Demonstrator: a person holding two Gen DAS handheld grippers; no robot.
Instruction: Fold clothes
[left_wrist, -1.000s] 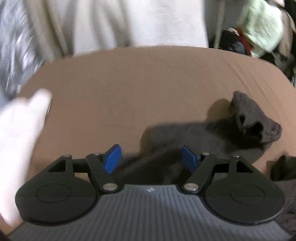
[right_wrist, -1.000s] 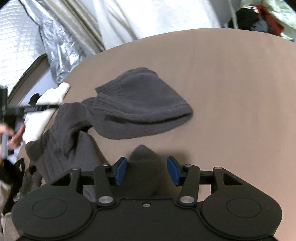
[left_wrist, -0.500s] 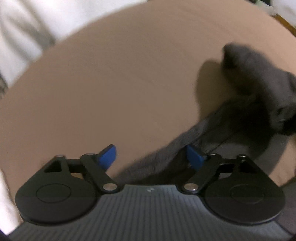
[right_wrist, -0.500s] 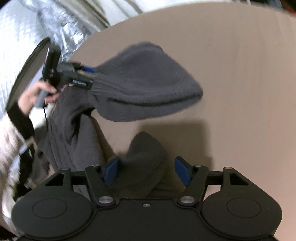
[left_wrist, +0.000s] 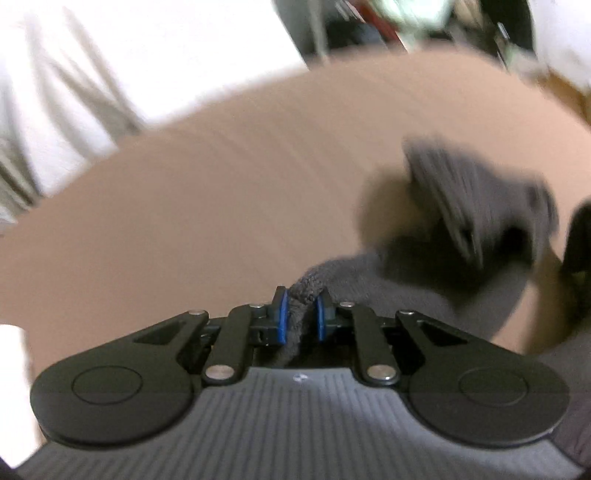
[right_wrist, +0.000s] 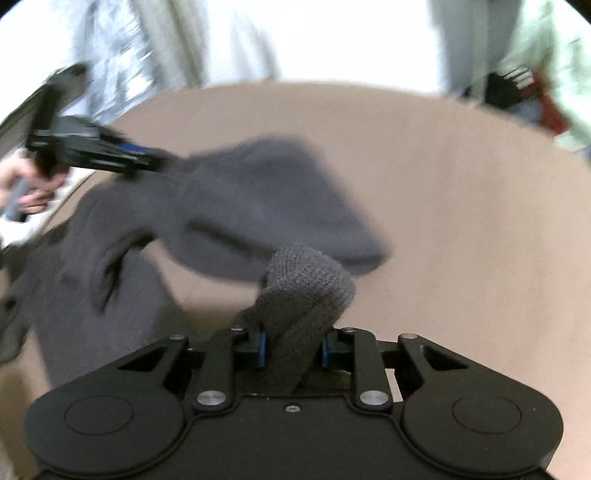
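Left gripper and right gripper each clamp a fold of the grey sweater, blue pads pressed into knit.

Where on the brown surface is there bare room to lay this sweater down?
Bare brown surface lies right of and beyond the sweater. It is crowded on the left, where the sweater bunches between the left gripper and right gripper.

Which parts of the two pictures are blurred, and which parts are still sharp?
Left wrist view: the left gripper and the knit edge it clamps are sharp; the grey sweater beyond and the brown surface are motion-smeared. Right wrist view: the right gripper and its pinched knit fold are sharp; the spread sweater and background are blurred.
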